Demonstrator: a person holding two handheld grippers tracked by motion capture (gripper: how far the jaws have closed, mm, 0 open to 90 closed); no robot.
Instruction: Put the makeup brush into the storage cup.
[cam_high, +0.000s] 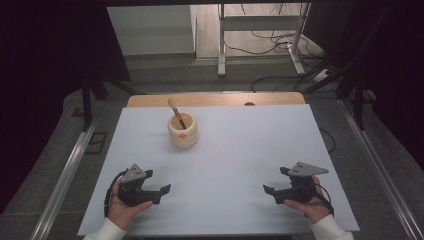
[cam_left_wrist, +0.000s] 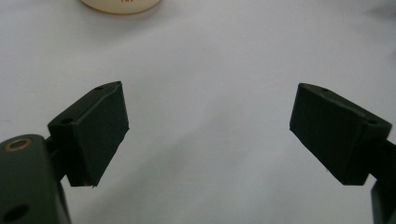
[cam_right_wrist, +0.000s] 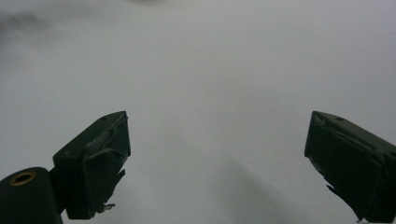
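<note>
A white worktop (cam_high: 225, 165) is seen from above. A cream cup (cam_high: 182, 131) stands on it, toward 12 o'clock from the middle and a little to the left. A wooden stick (cam_high: 177, 114) is set inside the cup and is tilted toward 11 o'clock. A small orange mark is seen on the front of the cup.

The left tool (cam_high: 161, 191) is held in the left hand (cam_high: 125, 205) near the edge of the worktop at 7 o'clock. A grey plate is seen on top of it. Its two black jaws are spread wide, and nothing is held between them. In the left gripper view, the left tool (cam_left_wrist: 208, 135) is seen over the bare worktop (cam_left_wrist: 210, 70), and the bottom of the cup (cam_left_wrist: 121, 5) is seen at 12 o'clock, well apart from the jaws.

The right tool (cam_high: 270, 192) is held in the right hand (cam_high: 312, 205) near the edge at 5 o'clock. A grey plate is seen on top of it too. Its jaws are also spread wide, with nothing between them. In the right gripper view, the right tool (cam_right_wrist: 217, 154) is seen over the plain worktop (cam_right_wrist: 210, 70), and the jaw pads look a bit worn and torn.

White sleeves are seen at the wrists. The two tools are kept well apart from each other and from the cup.
</note>
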